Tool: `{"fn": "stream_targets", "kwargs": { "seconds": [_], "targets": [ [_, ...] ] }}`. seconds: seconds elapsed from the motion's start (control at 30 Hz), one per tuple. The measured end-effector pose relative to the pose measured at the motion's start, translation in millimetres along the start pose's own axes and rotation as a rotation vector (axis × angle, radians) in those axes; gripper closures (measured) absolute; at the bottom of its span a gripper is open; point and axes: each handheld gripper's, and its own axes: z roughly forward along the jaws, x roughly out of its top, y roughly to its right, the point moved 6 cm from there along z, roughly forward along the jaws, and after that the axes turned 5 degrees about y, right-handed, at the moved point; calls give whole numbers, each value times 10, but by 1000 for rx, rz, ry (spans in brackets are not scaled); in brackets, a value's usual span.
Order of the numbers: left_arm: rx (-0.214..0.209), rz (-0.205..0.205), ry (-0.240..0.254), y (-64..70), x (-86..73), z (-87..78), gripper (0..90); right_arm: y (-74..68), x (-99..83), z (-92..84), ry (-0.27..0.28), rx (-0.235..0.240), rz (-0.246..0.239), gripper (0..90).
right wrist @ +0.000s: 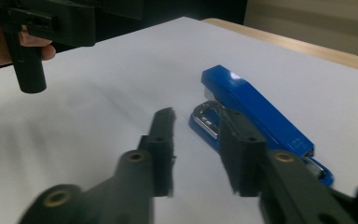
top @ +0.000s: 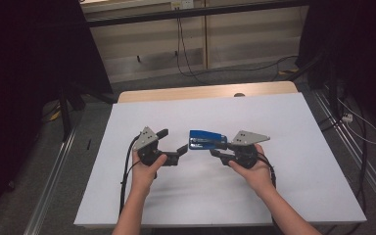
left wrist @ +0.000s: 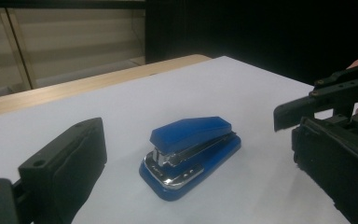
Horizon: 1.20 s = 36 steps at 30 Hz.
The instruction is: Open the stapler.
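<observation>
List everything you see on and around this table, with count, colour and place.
blue plastic stapler with chrome metal mouth: one, blue, mid-table between the grippers
white table cover: one, white, over the tabletop
light wooden table edge: one, tan, far side
black cables: several, on the floor beyond the table
left gripper: one, black, jaws open, left of the stapler
right gripper: one, black, jaws open beside the stapler
hands: two, holding the grippers
</observation>
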Motion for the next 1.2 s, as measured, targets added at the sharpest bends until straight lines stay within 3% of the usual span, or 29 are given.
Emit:
{"fn": "stream_targets", "kwargs": {
  "seconds": [0.1,0.2,0.3,0.4,0.47,0.57,0.67,0.77,0.83,0.87,0.93,1.03,1.13,1.17,1.2],
  "targets": [
    [17,16,-35,-48,-17,59,27,4,-1,98,-27,0,-11,780],
    [12,-10,-34,-59,-19,119,27,22,2,207,-43,6,-4,840],
    [24,3,-48,-103,-44,189,30,61,13,307,-60,2,6,900],
    [41,8,-64,-142,-65,216,31,85,15,359,-80,-4,7,900],
    [54,15,-101,-178,-79,240,31,101,10,410,-97,-8,-1,900],
    [58,36,-110,-210,-52,286,38,111,-8,480,-116,-10,2,900],
    [59,14,-103,-246,-32,319,49,135,-38,556,-133,-28,4,900],
    [66,25,-124,-288,-39,335,94,142,-69,617,-156,-36,-7,900],
    [70,28,-141,-299,-55,355,155,147,-87,652,-162,-44,-4,900],
    [75,25,-151,-304,-63,368,229,153,-107,681,-174,-49,-13,900],
    [88,25,-190,-320,-94,389,274,155,-116,695,-180,-56,-20,900],
    [103,-10,-211,-346,-136,405,413,144,-134,732,-196,-64,-41,900],
    [103,-20,-236,-364,-174,411,563,134,-147,748,-208,-77,-45,900],
    [102,-13,-250,-370,-193,414,660,135,-154,754,-207,-81,-37,900],
    [103,-4,-259,-374,-203,416,660,135,-154,754,-207,-81,-37,900]
  ]
}}
